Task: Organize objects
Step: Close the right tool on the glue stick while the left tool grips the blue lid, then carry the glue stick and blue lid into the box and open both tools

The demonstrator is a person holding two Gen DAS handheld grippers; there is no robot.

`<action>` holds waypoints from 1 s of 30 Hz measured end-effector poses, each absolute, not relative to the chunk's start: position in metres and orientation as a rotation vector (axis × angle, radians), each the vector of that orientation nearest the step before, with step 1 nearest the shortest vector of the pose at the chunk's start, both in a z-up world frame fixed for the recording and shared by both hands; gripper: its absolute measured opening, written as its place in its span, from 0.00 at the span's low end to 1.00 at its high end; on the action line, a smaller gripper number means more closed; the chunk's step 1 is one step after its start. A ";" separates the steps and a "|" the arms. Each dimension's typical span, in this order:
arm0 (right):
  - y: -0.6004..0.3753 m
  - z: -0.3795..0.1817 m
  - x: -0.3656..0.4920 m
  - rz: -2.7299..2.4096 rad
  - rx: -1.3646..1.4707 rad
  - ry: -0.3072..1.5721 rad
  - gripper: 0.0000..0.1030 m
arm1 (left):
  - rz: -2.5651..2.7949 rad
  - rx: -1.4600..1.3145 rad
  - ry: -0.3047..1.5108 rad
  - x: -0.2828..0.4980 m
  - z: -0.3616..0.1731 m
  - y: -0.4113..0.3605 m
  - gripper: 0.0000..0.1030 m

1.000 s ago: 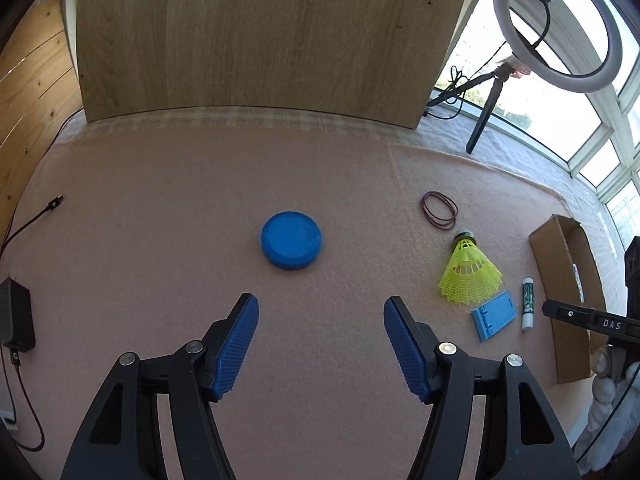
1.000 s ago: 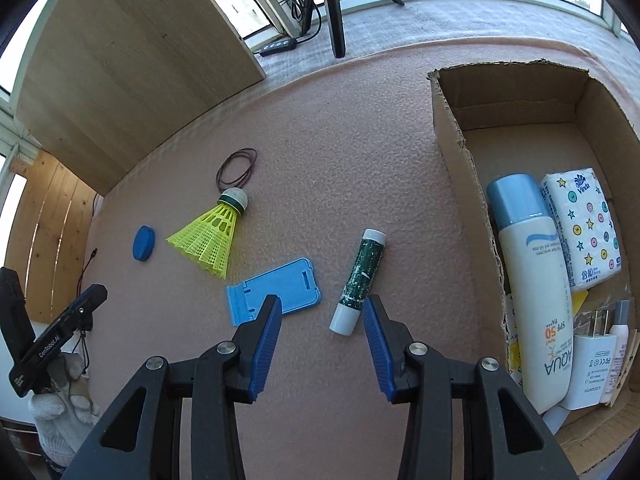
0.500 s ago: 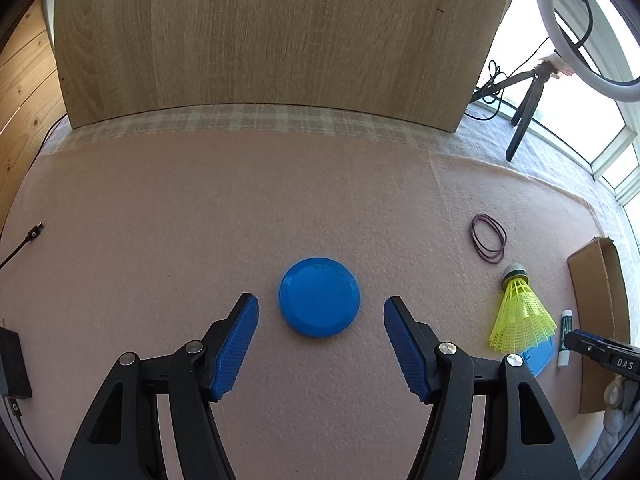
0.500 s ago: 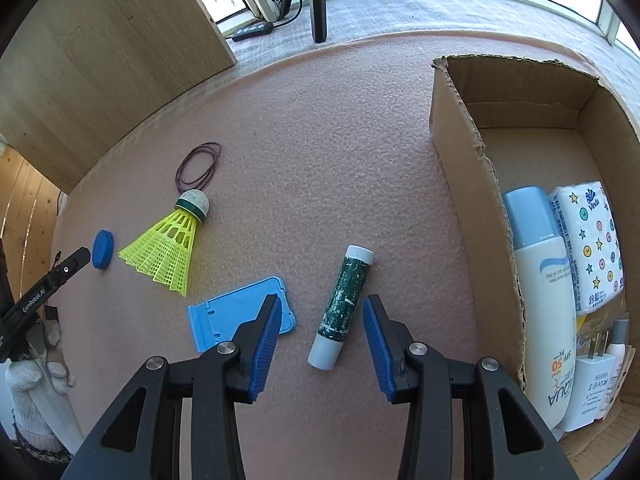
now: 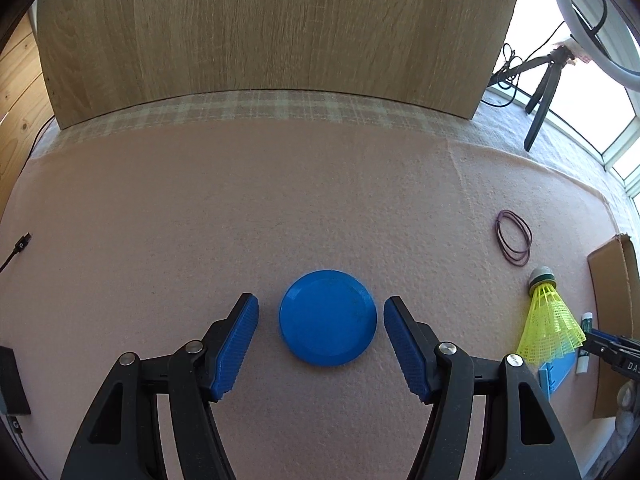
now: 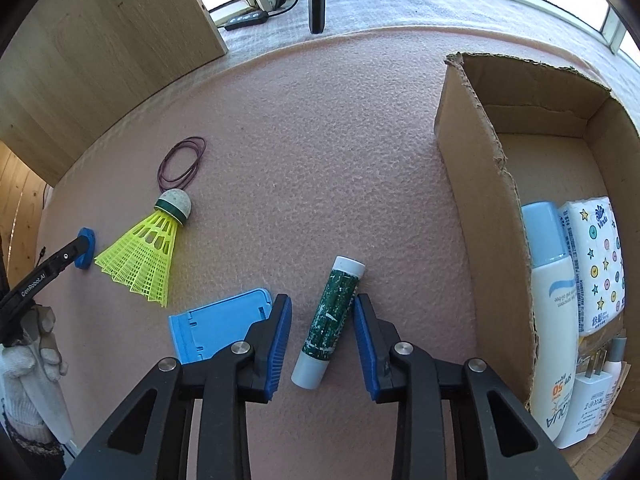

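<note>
A round blue lid point(image 5: 328, 317) lies flat on the pink mat, between the pads of my open left gripper point(image 5: 321, 306), apart from both. In the right wrist view a green tube with white caps point(image 6: 329, 322) lies between the pads of my open right gripper point(image 6: 322, 304); the right pad touches or nearly touches its side. A blue phone stand point(image 6: 216, 330) lies just left of it, partly under the left finger. A yellow shuttlecock point(image 6: 146, 256) and dark rubber bands point(image 6: 182, 164) lie further left. An open cardboard box point(image 6: 472, 184) stands at the right.
The box holds a sunscreen bottle point(image 6: 554, 320), a tissue pack point(image 6: 592, 264) and small items. A wooden panel point(image 5: 260, 28) stands behind the mat. A tripod point(image 5: 542, 92) with ring light is at back right. A cable plug point(image 5: 22, 242) and black adapter point(image 5: 12, 380) lie at left.
Both grippers moved forward and down. The left now has the blue lid between its pads; the right now has the green tube between its pads. Both stayed open.
</note>
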State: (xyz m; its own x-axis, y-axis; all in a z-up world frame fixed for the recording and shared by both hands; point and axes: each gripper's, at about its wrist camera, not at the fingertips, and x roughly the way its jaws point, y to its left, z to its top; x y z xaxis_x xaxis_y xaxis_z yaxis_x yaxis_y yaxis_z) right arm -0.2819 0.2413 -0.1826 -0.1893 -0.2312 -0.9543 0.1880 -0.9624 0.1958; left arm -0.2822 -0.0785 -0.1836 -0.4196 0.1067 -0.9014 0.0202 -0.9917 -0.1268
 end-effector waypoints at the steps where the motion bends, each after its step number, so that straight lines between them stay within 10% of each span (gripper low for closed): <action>1: 0.241 -0.182 -0.282 -2.232 1.801 -0.047 0.26 | 2.599 -1.665 -0.173 -0.283 -0.184 -0.077 0.67; 30: 0.249 -0.174 -0.262 -2.197 1.725 -0.050 0.13 | 2.620 -1.621 -0.130 -0.239 -0.173 -0.056 0.52</action>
State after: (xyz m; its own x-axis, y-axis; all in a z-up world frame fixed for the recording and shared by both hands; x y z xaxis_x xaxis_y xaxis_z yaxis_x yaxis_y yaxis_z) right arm -0.2621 0.2493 -0.1742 -0.2004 -0.2894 -0.9360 0.2465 -0.9396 0.2377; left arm -0.2385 -0.0563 -0.1732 -0.4460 0.0933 -0.8902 -0.0047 -0.9948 -0.1019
